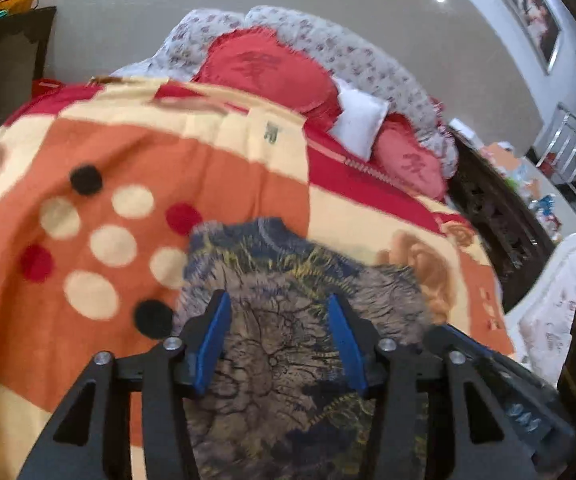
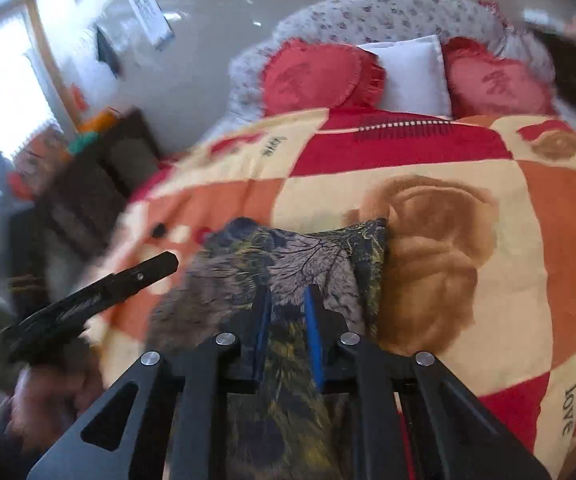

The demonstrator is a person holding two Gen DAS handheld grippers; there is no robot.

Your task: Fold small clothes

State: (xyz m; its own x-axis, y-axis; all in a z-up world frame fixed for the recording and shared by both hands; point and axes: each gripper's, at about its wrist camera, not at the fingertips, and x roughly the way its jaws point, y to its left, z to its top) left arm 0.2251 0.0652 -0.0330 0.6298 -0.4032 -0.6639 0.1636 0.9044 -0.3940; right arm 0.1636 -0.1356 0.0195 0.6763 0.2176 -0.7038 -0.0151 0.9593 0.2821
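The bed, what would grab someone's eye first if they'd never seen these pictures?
Probably the blanket, a loud patchwork of orange, cream and red covering the bed, with big polka dots on one side and a brown bear print on the other. Next, two red heart cushions flanking a white pillow at the head. Nearest the cameras lies the dark, leafy-patterned garment, with the left gripper open over it and the right gripper narrow above it.

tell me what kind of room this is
Most likely a home bedroom: a bed spread with a patterned blanket, red heart-shaped cushions and a white pillow at its head, and a framed picture on the wall.
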